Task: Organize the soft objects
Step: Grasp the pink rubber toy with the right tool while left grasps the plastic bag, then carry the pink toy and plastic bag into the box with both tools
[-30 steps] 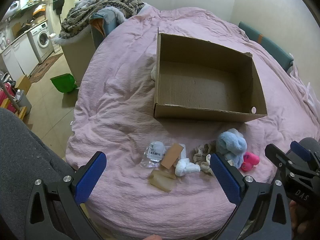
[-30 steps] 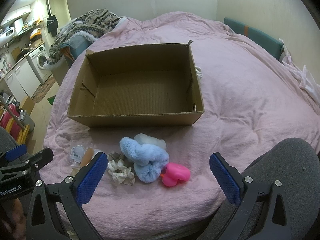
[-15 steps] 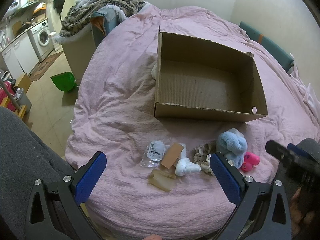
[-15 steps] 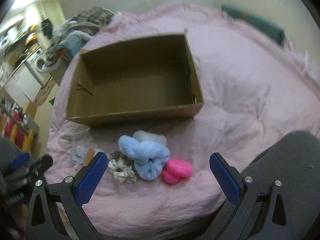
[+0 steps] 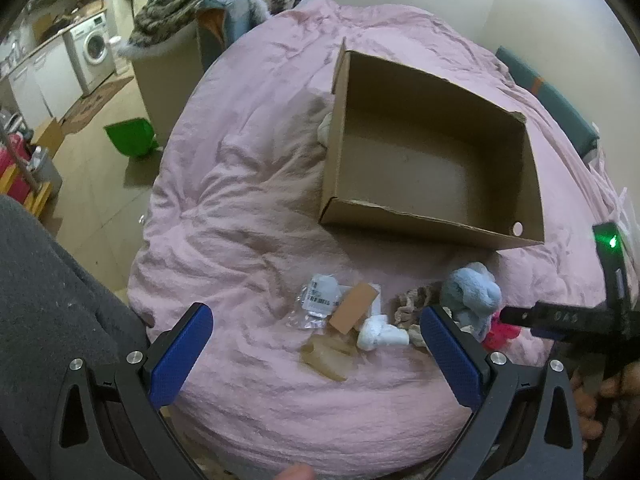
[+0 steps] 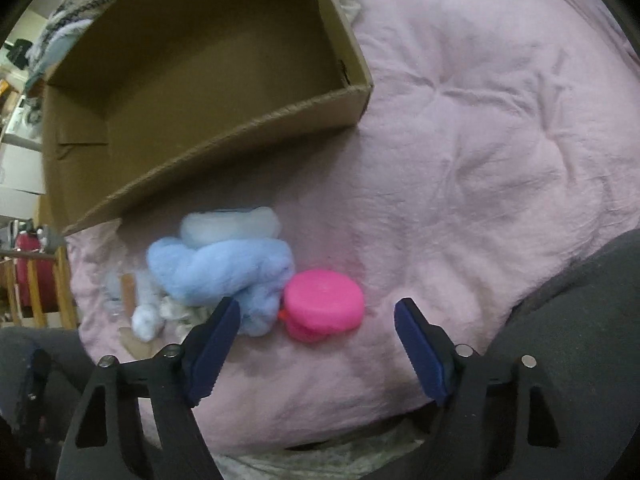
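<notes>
An open, empty cardboard box (image 5: 432, 160) (image 6: 192, 72) sits on the pink bed. In front of it lies a row of small items: a fluffy blue plush (image 6: 224, 268) (image 5: 472, 296), a pink round soft object (image 6: 324, 304) (image 5: 500, 334), a beige scrunchie (image 5: 412, 304), a white soft roll (image 5: 380, 332), a plastic packet (image 5: 320, 300) and a brown card (image 5: 354, 308). My right gripper (image 6: 318, 312) is open, low over the pink object, which lies between the fingers. My left gripper (image 5: 316, 322) is open and empty above the packets.
The pink duvet (image 6: 480, 140) is rumpled. A white cloth (image 5: 324, 130) lies beside the box's far-left side. The bed's left edge drops to a floor with a green bin (image 5: 130, 136) and a washing machine (image 5: 94, 50). My grey-clad legs (image 5: 48, 300) flank the near edge.
My right gripper has moved forward and down, closing in on the pink object and blue plush. The left gripper has barely moved. Nothing has been grasped.
</notes>
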A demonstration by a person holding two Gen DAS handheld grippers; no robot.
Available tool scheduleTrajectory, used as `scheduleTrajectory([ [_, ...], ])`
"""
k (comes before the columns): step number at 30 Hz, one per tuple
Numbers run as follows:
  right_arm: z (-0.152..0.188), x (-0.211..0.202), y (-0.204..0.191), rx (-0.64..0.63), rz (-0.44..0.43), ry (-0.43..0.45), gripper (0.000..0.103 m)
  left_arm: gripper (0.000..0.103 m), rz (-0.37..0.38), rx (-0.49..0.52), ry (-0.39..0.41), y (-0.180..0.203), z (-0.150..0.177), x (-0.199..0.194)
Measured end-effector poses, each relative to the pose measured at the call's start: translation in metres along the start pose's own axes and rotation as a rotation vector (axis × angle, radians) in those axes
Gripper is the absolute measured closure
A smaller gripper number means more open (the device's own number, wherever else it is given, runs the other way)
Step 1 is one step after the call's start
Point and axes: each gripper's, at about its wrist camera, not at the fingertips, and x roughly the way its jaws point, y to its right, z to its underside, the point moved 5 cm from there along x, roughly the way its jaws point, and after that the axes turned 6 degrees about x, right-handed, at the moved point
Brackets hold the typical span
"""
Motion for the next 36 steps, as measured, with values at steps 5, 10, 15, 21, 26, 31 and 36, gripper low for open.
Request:
scheduleTrajectory([
  [5,0.011,0.025,-0.002,-0.005,0.024,-0.068,0.041,0.0,-0.003,-0.019,-0.017,-0.004,0.0,0.003],
  [10,0.018,0.032,-0.009,-0.008,0.004,-0.059,0.053,0.0,0.002,0.0,-0.031,-0.002,-0.001,0.005],
  [15,0.028,0.016,-0.02,-0.029,-0.021,-0.005,0.053,0.0,0.008,-0.008,-0.075,-0.006,-0.008,0.009],
  [21,0.025,-0.026,-0.037,-0.055,-0.158,0.127,0.053,0.009,0.029,-0.032,-0.116,-0.018,-0.03,0.02],
  [26,0.023,-0.045,-0.035,-0.034,-0.294,0.217,0.053,0.021,0.091,-0.064,-0.219,-0.021,-0.04,0.044],
  [31,0.01,-0.056,-0.025,-0.043,-0.329,0.25,0.053,0.041,0.101,-0.02,-0.323,-0.012,-0.031,0.077],
  [36,0.001,-0.054,-0.02,-0.034,-0.34,0.246,0.053,0.068,0.137,-0.03,-0.419,-0.006,-0.016,0.109],
])
